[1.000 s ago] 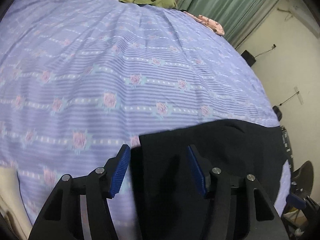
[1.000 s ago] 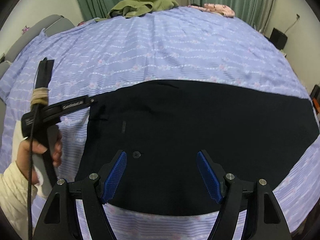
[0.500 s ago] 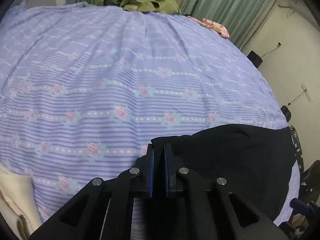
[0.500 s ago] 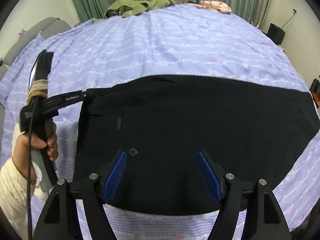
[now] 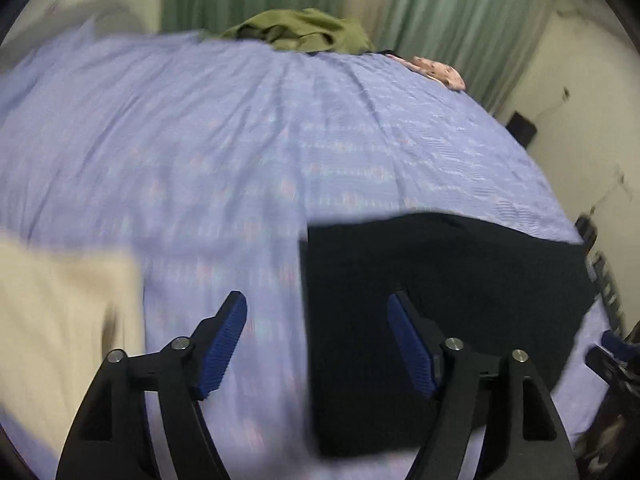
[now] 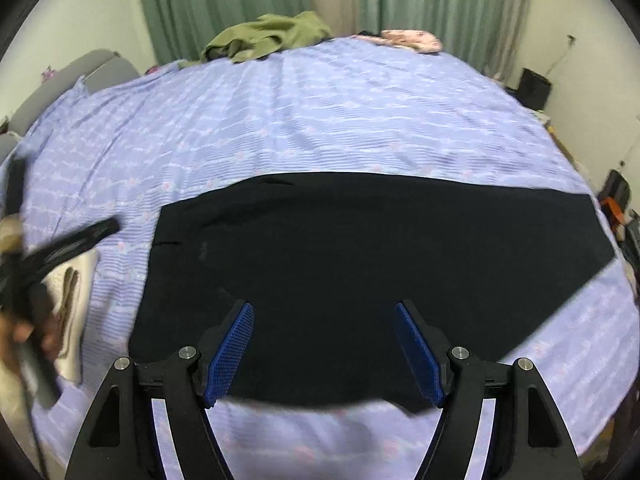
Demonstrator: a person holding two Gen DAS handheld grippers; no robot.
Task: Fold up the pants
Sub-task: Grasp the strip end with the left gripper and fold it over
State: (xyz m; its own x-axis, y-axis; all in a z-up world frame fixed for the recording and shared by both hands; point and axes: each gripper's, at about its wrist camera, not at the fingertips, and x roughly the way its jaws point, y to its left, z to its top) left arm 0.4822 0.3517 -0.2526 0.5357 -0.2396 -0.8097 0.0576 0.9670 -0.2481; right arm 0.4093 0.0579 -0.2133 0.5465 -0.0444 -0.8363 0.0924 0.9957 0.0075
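Black pants (image 6: pixel 360 248) lie flat on the purple flowered bedsheet (image 6: pixel 320 120), waist at the left, legs reaching right. In the left wrist view the pants (image 5: pixel 440 300) fill the lower right. My left gripper (image 5: pixel 316 312) is open and empty, above the pants' left edge; it also shows at the left of the right wrist view (image 6: pixel 72 240), apart from the cloth. My right gripper (image 6: pixel 324 320) is open and empty, above the pants' near edge.
A green garment (image 6: pixel 264 38) and a pink cloth (image 6: pixel 412 38) lie at the bed's far edge, before green curtains. A grey cushion (image 6: pixel 80 72) sits far left. A black box (image 6: pixel 534 88) stands by the right wall. A cream sleeve (image 5: pixel 60 300) shows at left.
My left gripper was shut on the pants' corner half a second ago; it has let go, opened and drawn back to the left. The right gripper has stayed open, hardly moving.
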